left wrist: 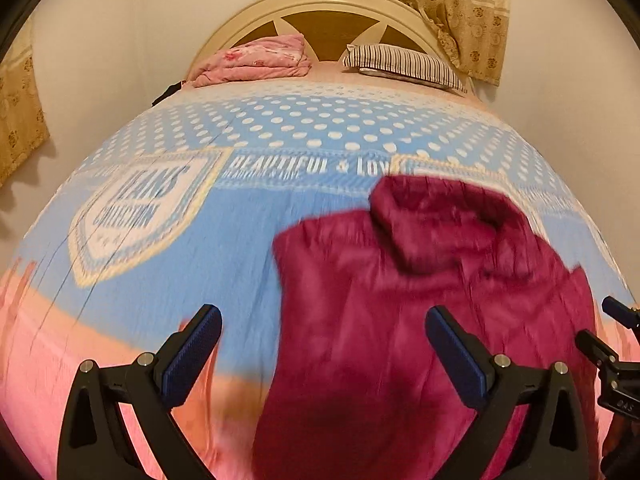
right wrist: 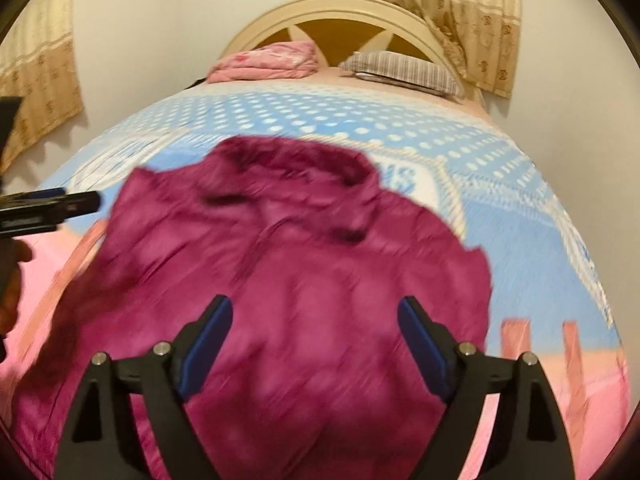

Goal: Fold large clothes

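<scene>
While jacket lies partly folded on bed, both grippers gape, holding nothing; folds remain.

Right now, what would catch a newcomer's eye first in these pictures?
The fuzzy magenta hooded garment spread on the near end of the bed, under both open tools. Next, the blue polka-dot bedspread with lettering beneath it, then the folded pink blanket and striped pillow by the headboard.

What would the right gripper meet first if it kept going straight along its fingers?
Most likely the magenta hooded jacket spread on the bed: it fills the gap ahead of the open right gripper. Depth is unclear.
</scene>
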`<state>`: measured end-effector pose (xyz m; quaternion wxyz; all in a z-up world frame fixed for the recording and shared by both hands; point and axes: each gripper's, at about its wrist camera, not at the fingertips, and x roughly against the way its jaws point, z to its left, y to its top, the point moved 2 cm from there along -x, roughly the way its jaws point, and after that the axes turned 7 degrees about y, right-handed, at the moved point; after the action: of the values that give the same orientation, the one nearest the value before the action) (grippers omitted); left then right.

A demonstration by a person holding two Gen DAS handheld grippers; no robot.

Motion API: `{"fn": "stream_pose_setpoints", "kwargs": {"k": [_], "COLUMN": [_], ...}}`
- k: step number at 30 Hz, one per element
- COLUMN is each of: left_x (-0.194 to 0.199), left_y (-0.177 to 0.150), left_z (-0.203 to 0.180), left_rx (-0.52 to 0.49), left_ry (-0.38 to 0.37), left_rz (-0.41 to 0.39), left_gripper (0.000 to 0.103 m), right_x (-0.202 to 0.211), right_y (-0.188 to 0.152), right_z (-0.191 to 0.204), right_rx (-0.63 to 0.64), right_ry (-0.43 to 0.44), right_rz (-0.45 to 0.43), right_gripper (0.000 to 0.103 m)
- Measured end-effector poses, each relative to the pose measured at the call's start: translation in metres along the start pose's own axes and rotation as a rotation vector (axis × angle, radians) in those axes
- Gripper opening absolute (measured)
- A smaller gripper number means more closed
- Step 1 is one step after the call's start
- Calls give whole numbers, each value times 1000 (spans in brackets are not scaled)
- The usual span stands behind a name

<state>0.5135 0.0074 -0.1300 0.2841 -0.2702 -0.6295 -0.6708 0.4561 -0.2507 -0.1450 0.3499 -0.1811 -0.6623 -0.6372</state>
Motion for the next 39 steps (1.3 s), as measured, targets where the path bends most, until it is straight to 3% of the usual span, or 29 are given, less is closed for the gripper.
{"fn": "stream_pose_setpoints", "kwargs": {"k": [8,15,16,17,18,19,20,21,25,32,39], "left_x": [-88,-137,-139,-140,-142,-145,-143,-139,-118,-99,-104], "left_y": [54,78,79,79,77,75,73,72,66,40,6], "left_z": [-59,-78,-80,-83,-86,-88,-88,-88,-78,-66,-74], "left_rx": [-83,-102,-112,-128,-149,-156,-153,-160,-172,-165,-238], "left_ry": [37,38,33,27,4,-26,-38,-32,-31,-77,-39], "left_rz": [69,100,91,90,114,143,146,127,69,62,53], "left_gripper": [102,101,86,55,36,14,14,13,10,8,8], "right_x": [-65,-114,-121,-127,-132,-137,-142,-142,-125,-101,-105], "right_y": [63,90,93,96,98,99,98,96,89,73,46], "right_z": [-49,-69,-70,-72,-72,-71,-72,-70,-68,-71,-73], "right_rx": [-15,-8,-4,4,12,19,20,21,73,93,112], "right_ry": [-28,-13,-6,-2,-3,6,28,39,11,-4,-22], "right_rz": [64,120,132,143,158,179,206,216,168,114,148], "right_gripper": [87,87,84,72,63,40,20,18,14,11,10]}}
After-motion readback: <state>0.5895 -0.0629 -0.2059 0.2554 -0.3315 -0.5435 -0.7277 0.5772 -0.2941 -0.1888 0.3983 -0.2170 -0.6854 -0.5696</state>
